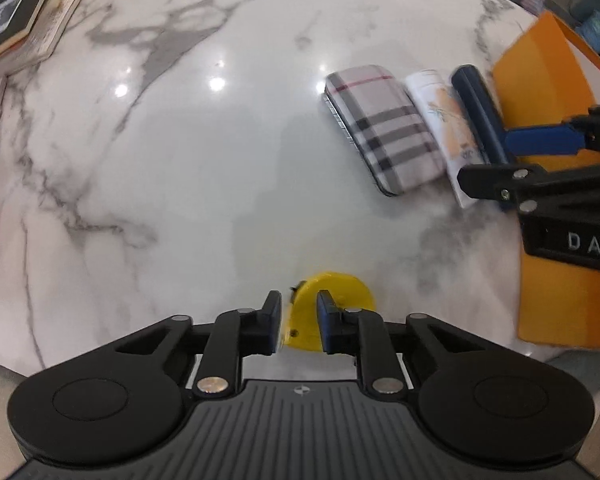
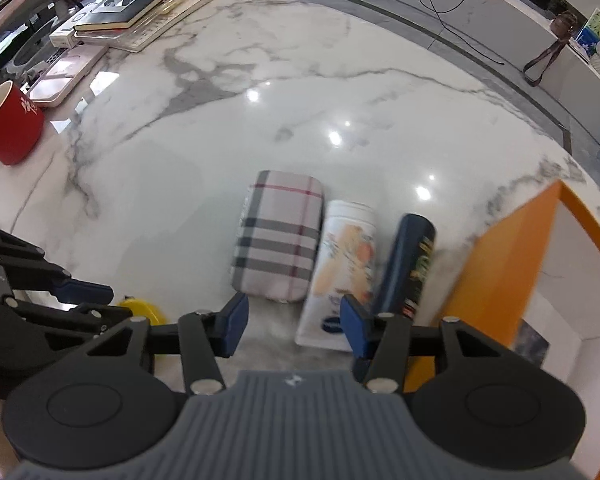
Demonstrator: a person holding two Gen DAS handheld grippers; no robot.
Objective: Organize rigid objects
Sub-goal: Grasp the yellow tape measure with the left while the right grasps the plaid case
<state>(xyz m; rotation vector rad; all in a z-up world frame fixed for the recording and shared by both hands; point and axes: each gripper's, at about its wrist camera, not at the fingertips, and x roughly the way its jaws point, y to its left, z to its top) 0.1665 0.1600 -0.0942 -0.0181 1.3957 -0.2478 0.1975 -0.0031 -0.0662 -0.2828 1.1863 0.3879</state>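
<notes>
A yellow tape measure (image 1: 332, 300) lies on the marble table; my left gripper (image 1: 299, 316) straddles it with its jaws narrowly apart, contact unclear. It also shows in the right wrist view (image 2: 140, 308). A plaid case (image 2: 278, 236), a white tube (image 2: 342, 264) and a dark blue tube (image 2: 410, 264) lie side by side next to an orange box (image 2: 500, 264). My right gripper (image 2: 294, 320) is open and empty just in front of the white tube. In the left wrist view the case (image 1: 384, 128), white tube (image 1: 440, 116), blue tube (image 1: 480, 112) and right gripper (image 1: 512, 156) show at right.
A red mug (image 2: 10, 128) stands at the left edge. A pink case (image 2: 66, 76) and stacked books (image 2: 140, 8) lie at the far left. The orange box (image 1: 540, 80) stands open at the right table edge. Bare marble (image 1: 220, 160) lies in the middle.
</notes>
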